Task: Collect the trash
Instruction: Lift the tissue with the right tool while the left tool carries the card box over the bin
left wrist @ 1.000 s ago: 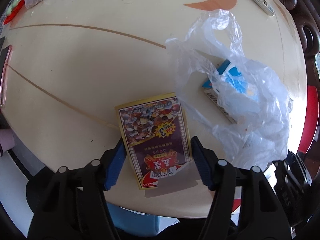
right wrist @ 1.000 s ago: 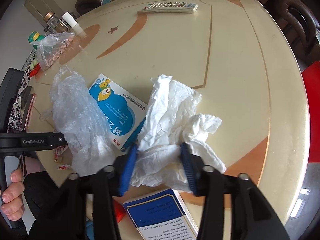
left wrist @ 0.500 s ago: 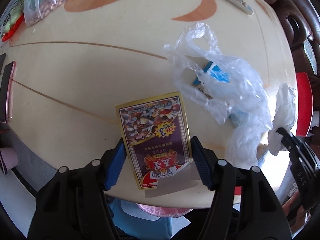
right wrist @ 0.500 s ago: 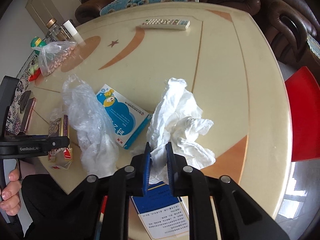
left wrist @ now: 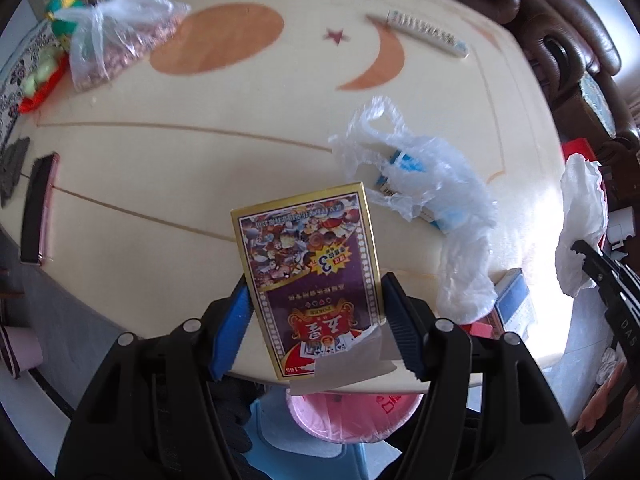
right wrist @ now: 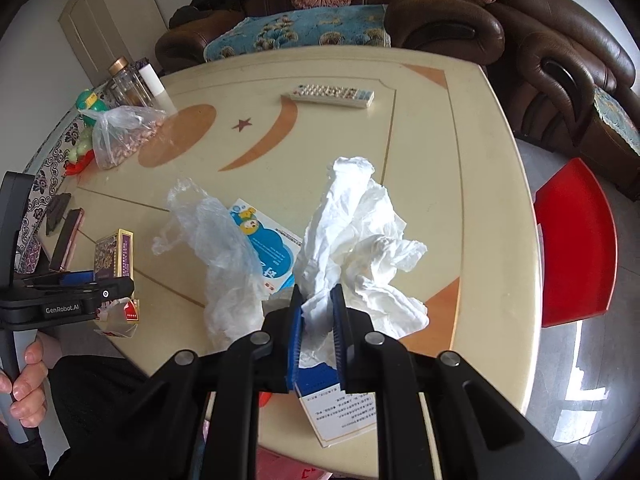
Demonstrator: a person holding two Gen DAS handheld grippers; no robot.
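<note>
My left gripper (left wrist: 316,304) is shut on a gold-edged playing-card box (left wrist: 310,268) with a torn flap, held above the table's near edge; it also shows in the right wrist view (right wrist: 116,256). My right gripper (right wrist: 317,312) is shut on a crumpled white tissue (right wrist: 356,248), lifted off the table; the tissue also shows at the right of the left wrist view (left wrist: 580,224). A clear plastic bag (right wrist: 224,248) lies over a blue and white box (right wrist: 264,248) on the cream table (right wrist: 440,160). A pink trash bin (left wrist: 352,416) stands below the table edge.
A blue and white booklet (right wrist: 340,408) lies at the near edge. A remote (right wrist: 332,94), a bag of nuts (right wrist: 124,136), jars (right wrist: 128,80), a phone (left wrist: 38,208) and a red chair (right wrist: 576,240) surround the work area. A brown sofa (right wrist: 560,40) stands behind.
My right gripper closed on the tissue and lifted it off the table. My left gripper rose and pulled back with the card box, bringing the pink bin into view.
</note>
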